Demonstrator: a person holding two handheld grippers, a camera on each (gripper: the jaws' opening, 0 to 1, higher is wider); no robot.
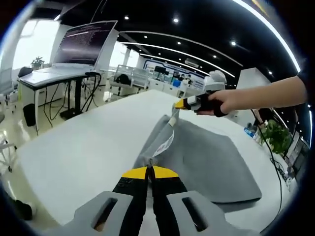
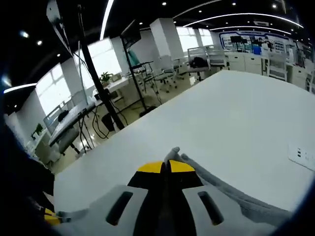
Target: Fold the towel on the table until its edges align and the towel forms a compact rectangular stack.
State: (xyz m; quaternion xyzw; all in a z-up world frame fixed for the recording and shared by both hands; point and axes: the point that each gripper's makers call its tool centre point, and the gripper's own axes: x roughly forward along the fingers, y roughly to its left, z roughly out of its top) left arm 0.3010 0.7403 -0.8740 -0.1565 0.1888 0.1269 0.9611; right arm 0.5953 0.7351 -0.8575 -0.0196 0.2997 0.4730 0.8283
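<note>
grey towel (image 1: pixel 206 157) on white table (image 1: pixel 83 147), both grippers clamped on its edge

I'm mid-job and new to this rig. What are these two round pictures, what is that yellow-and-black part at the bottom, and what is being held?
No robot here: a person holds a hand-held claw in each hand, and a fisheye camera rides on each claw. The left gripper view looks along the left claw, shut on one corner of a grey towel lying on the white table. Across the towel, the person's hand holds the right claw, pinching another corner. The right gripper view looks along that right claw, shut on the towel's edge.
</note>
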